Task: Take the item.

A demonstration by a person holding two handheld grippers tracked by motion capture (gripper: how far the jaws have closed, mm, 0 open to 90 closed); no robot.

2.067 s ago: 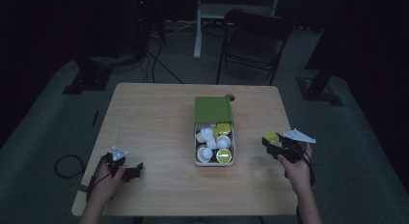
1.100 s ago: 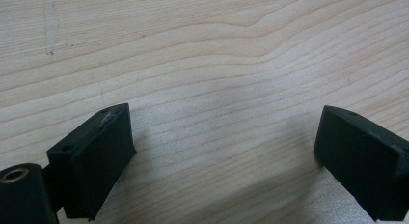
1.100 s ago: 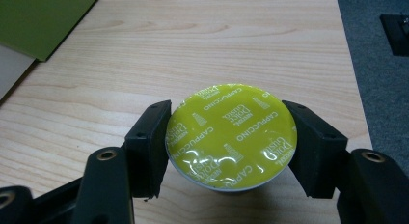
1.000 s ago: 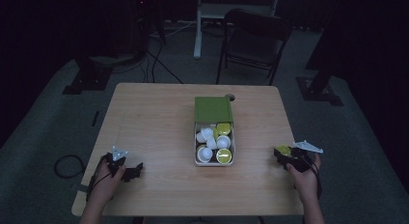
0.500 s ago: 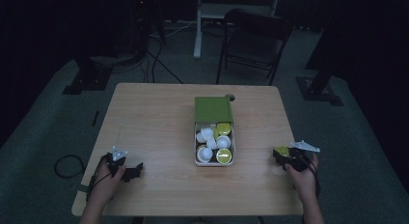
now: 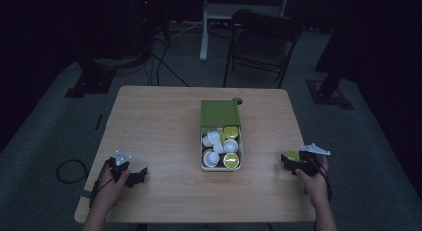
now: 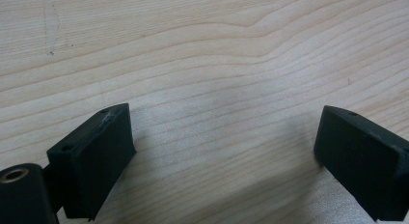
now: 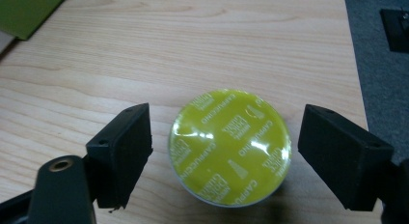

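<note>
1. Right gripper point(image 8: 224, 151) at the table's point(image 6: 164, 121) near right edge: jaws have just been opening and now stand wide. A yellow-lidded coffee capsule point(image 8: 230, 147) sits on the wood between them, foil up, a gap on each side, so not gripped.
2. Left gripper point(image 7: 222, 151) at the near left corner, jaws wide, bare wood between them.
3. Mid-table: open box point(image 6: 241, 156) of white and yellow capsules, green lid point(image 6: 219, 113) at its far end.
4. Beyond the table: a chair point(image 6: 262, 42).
</note>
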